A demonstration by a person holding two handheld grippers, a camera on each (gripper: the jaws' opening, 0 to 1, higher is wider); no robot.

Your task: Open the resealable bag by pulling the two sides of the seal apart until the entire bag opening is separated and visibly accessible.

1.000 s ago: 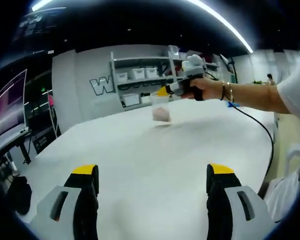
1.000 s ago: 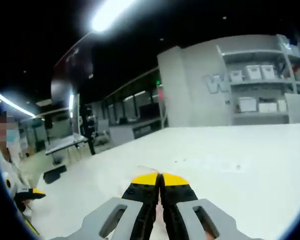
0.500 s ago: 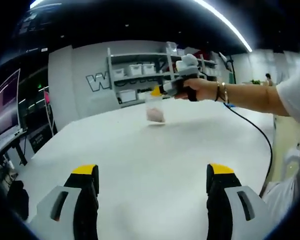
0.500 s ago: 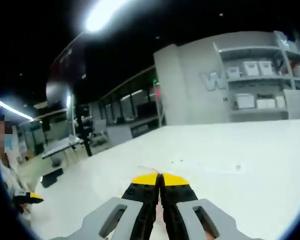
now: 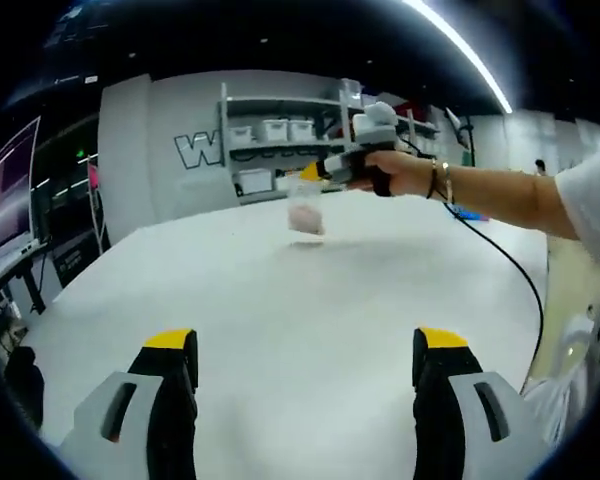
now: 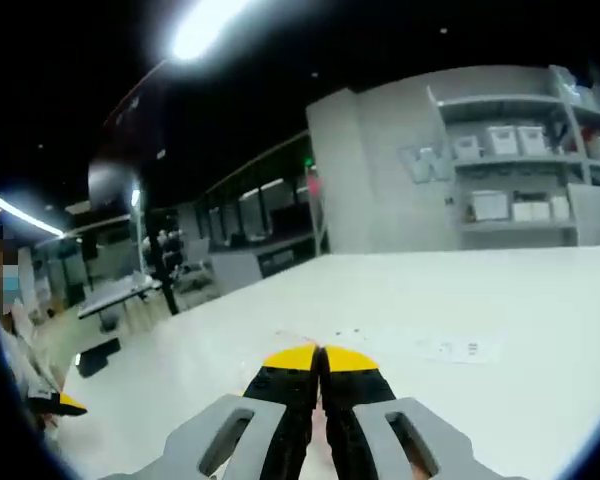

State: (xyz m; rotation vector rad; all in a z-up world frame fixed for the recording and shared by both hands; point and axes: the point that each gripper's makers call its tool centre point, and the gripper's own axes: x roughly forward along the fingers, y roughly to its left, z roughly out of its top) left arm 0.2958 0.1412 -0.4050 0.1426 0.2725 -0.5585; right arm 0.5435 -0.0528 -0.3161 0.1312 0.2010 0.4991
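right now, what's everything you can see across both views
resealable bag: 1, clear with pinkish contents, hanging over the table from the right tongs
table: 1, white, under both tongs
shelf unit: 1, grey with white bins, against the far wall
cable: 1, black, trailing from the right tongs
left tongs: 1, grey, black and yellow, open above the table
right tongs: 1, same colours, shut on the bag's top
hand: 1, holding the right tongs

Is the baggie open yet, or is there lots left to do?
Done: the right gripper has pinched the resealable bag by its top and holds it over the white table. The left gripper is open and far off. Left: grab the other side and pull the seal apart.
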